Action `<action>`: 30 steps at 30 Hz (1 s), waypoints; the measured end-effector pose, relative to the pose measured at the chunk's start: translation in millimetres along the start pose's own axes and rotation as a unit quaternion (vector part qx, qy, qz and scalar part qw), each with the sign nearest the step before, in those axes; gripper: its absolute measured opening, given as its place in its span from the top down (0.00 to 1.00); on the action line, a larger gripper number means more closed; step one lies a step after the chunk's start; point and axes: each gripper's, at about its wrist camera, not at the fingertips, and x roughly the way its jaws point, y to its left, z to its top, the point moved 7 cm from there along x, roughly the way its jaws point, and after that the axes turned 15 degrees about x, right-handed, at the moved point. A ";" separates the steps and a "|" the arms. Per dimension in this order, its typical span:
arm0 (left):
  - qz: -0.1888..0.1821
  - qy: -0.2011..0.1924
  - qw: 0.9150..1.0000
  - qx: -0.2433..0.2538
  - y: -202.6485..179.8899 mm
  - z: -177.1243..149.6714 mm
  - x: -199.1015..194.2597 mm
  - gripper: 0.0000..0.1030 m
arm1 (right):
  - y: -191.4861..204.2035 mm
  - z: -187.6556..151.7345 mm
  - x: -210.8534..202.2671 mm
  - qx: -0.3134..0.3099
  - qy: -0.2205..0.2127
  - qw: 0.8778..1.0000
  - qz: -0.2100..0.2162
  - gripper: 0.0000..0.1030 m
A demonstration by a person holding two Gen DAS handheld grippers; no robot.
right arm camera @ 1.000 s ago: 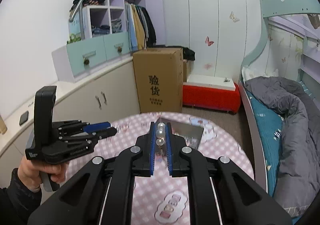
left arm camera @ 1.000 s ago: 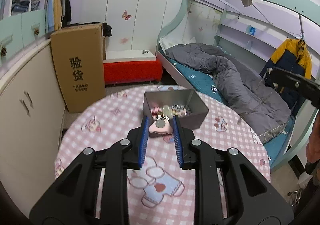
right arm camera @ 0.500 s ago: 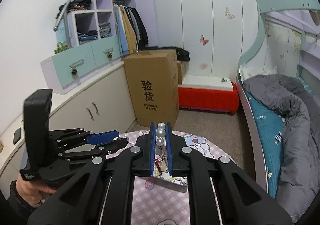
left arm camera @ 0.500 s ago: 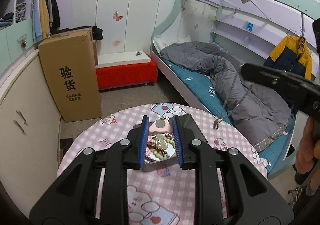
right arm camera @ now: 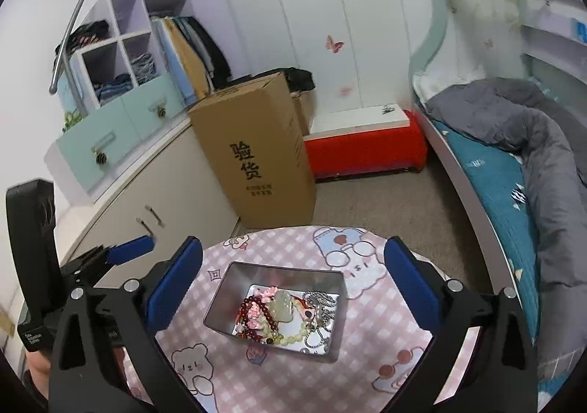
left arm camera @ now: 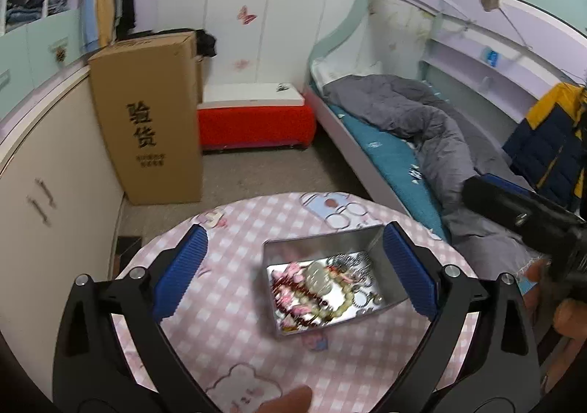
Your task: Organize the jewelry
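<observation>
An open silver tin (left arm camera: 319, 242) stands on the round table with a pink checked cloth (left arm camera: 234, 303). It holds a heap of jewelry: a pale jade pendant (right arm camera: 282, 304), red beads (right arm camera: 249, 306), pink pieces (left arm camera: 293, 270) and a silver chain (right arm camera: 323, 303). My left gripper (left arm camera: 293, 228) hovers over the tin (right arm camera: 286, 271) with its jaws opening wide and nothing pressed between the blue pads. My right gripper (right arm camera: 293, 241) does the same from the near side, jaws opening and holding nothing. A blue finger (right arm camera: 130, 253) of the left gripper shows at the left of the right wrist view.
Behind the table stand a tall cardboard box (right arm camera: 256, 156) and a red bench (right arm camera: 363, 152). A bed with a grey duvet (left arm camera: 422, 126) runs along the right, and cream cabinets (left arm camera: 44, 200) along the left. A person's hand (left arm camera: 565, 317) holds the right gripper.
Both grippers went from shut to wide open. The pink charm has left the left pads and the pearl piece the right pads. Both grippers moved forward over the tin.
</observation>
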 end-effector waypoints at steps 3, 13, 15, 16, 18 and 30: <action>0.023 -0.013 1.000 -0.006 7.8 -5.6 -20.1 0.09 | -2.8 -0.7 -16.2 0.004 -0.010 1.000 -0.015 0.08; 0.086 -0.071 0.994 0.014 6.9 -23.1 -117.8 0.08 | 8.1 -9.1 -67.9 0.006 -0.037 0.999 -0.020 0.08; 0.097 -0.085 0.991 0.018 7.1 -26.0 -137.8 0.07 | 11.7 -12.0 -79.9 0.003 -0.043 0.999 -0.021 0.08; 0.104 -0.091 0.990 0.019 6.6 -27.7 -147.8 0.06 | 14.4 -15.8 -90.2 0.001 -0.046 0.999 -0.024 0.08; 0.115 -0.099 0.988 0.025 2.8 -30.7 -165.0 0.06 | 20.9 -22.4 -104.9 -0.003 -0.053 0.998 -0.025 0.08; 0.161 -0.150 0.975 0.021 -33.1 -69.2 -254.1 0.06 | 44.3 -99.5 -194.5 -0.044 -0.115 0.990 -0.064 0.08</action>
